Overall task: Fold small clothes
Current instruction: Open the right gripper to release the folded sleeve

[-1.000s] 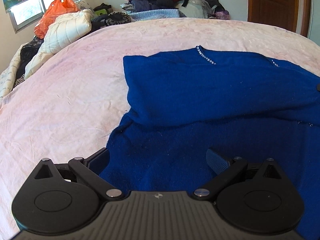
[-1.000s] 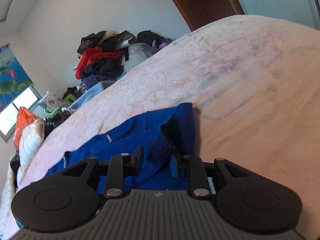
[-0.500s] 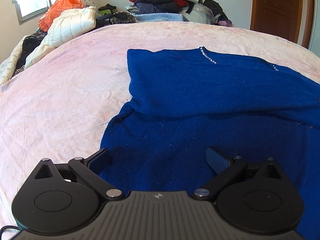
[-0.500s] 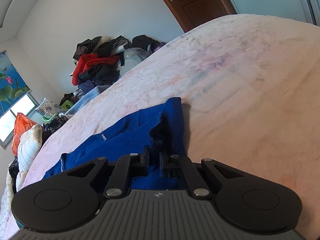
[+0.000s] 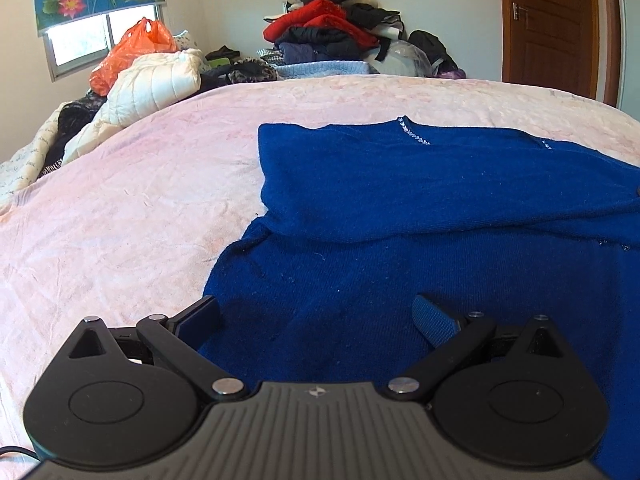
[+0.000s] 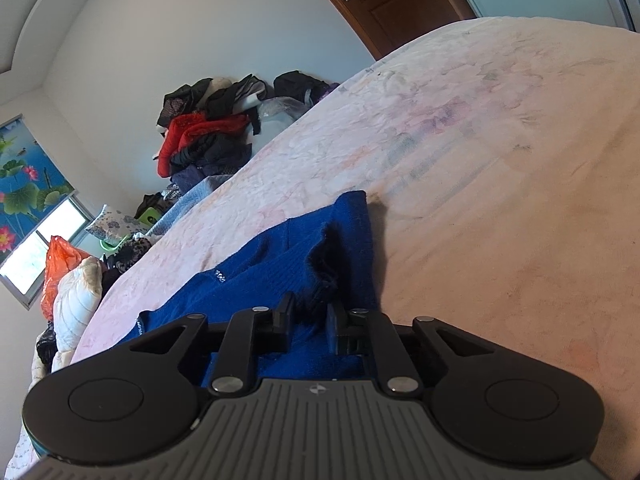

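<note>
A blue knit sweater (image 5: 420,200) lies on the pink bedsheet (image 5: 132,208), its upper part folded over the lower part. My left gripper (image 5: 316,314) is open and empty, just above the sweater's near left edge. In the right wrist view, my right gripper (image 6: 310,322) is shut on a bunched fold of the blue sweater (image 6: 280,264) at its right end, and the fabric rises between the jaws.
A heap of clothes (image 5: 332,36) stands past the bed's far edge. A white quilted jacket (image 5: 148,88) and an orange bag (image 5: 132,48) lie at the far left. A wooden door (image 5: 552,20) is at the far right.
My right gripper's jaws closed in from about a second ago and now pinch the sweater fold. My left gripper rose and tilted up a little, staying open over the sweater.
</note>
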`<state>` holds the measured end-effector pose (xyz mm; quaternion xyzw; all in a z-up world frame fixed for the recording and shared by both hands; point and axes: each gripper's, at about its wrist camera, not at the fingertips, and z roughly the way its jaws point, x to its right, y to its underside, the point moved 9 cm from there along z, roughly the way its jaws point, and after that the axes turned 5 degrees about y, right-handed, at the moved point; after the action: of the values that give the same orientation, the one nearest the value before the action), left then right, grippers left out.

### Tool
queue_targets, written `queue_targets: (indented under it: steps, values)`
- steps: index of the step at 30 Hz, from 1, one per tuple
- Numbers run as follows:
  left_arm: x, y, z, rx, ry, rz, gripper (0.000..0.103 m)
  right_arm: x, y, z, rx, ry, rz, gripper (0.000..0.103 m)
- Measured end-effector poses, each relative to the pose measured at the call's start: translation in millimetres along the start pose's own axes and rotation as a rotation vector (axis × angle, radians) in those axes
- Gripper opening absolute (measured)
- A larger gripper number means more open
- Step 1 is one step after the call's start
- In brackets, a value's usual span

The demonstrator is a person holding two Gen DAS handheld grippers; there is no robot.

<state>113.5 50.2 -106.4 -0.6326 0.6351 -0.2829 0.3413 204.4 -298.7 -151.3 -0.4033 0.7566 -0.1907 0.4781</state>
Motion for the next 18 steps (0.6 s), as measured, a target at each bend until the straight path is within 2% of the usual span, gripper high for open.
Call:
queue_targets:
  steps: [1, 3, 6, 12, 16, 18]
  values:
    - [0.8, 0.1, -0.2, 0.005, -0.005, 0.007, 0.103, -1.9, 0.4, -0.3, 0.001, -0.010, -0.008, 0.032]
    - [2.4, 0.6, -0.3, 0.015, -0.016, 0.019, 0.103, -6.4, 1.4, -1.3, 0.004, -0.035, -0.023, 0.045]
    - [5.7, 0.5, 0.0, 0.028, -0.040, 0.044, 0.103, -10.4, 2.5, -3.5, 0.009, -0.066, -0.039, 0.056]
    - [10.6, 1.2, 0.9, 0.050, -0.079, 0.085, 0.103, -11.9, 4.3, -4.0, 0.010, -0.107, -0.039, 0.064]
    - [6.4, 1.2, 3.1, 0.036, -0.050, 0.053, 0.103, -11.1, 4.5, -5.1, 0.006, -0.120, -0.026, 0.066]
    - [3.1, 1.4, 3.5, 0.026, -0.030, 0.031, 0.103, -13.1, 4.7, -5.7, 0.002, -0.125, -0.034, 0.070]
